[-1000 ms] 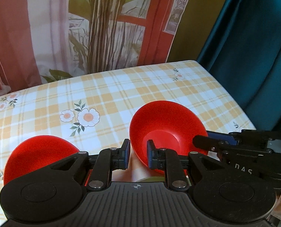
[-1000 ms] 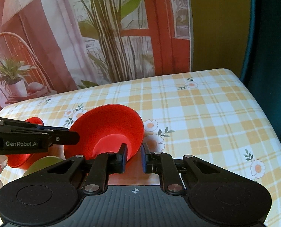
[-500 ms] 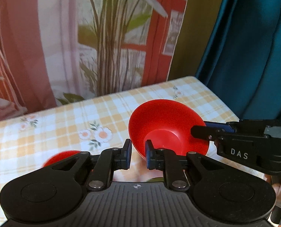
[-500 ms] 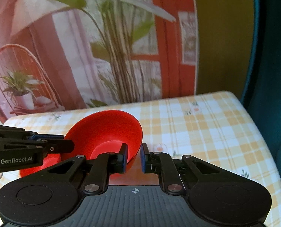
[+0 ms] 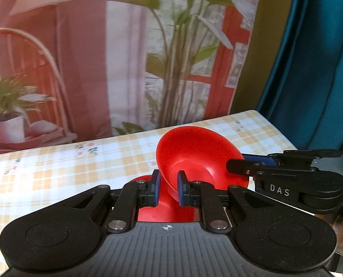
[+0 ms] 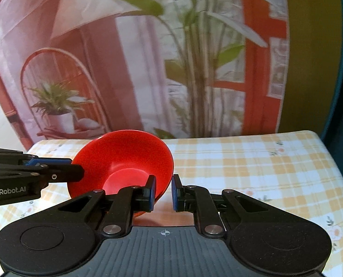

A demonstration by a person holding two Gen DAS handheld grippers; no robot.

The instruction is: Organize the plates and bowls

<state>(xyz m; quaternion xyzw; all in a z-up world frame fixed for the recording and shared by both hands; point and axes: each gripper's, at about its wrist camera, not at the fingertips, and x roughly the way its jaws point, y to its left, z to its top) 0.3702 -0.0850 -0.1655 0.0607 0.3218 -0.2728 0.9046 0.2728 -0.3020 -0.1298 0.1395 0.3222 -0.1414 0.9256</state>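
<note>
A red bowl (image 5: pixel 201 159) is held in the air between both grippers, above the checked tablecloth (image 5: pixel 56 161). My left gripper (image 5: pixel 168 188) is shut on its near-left rim. My right gripper (image 6: pixel 162 192) is shut on the opposite rim of the same bowl (image 6: pixel 127 161). The right gripper's fingers (image 5: pixel 252 164) show at the right of the left wrist view, the left gripper's fingers (image 6: pixel 56 168) at the left of the right wrist view. A second red bowl (image 5: pixel 162 210) lies on the table just below the lifted one, mostly hidden behind my left fingers.
The table's right edge meets a teal curtain (image 5: pixel 309 69). A printed backdrop with plants and a red window frame (image 6: pixel 194 69) hangs behind the table's far edge. Open tablecloth (image 6: pixel 263 173) lies to the right.
Both grippers have lifted the red bowl higher and tilted up, so more backdrop shows. The bowl has shifted left over the second red bowl. The green item below has dropped out of view.
</note>
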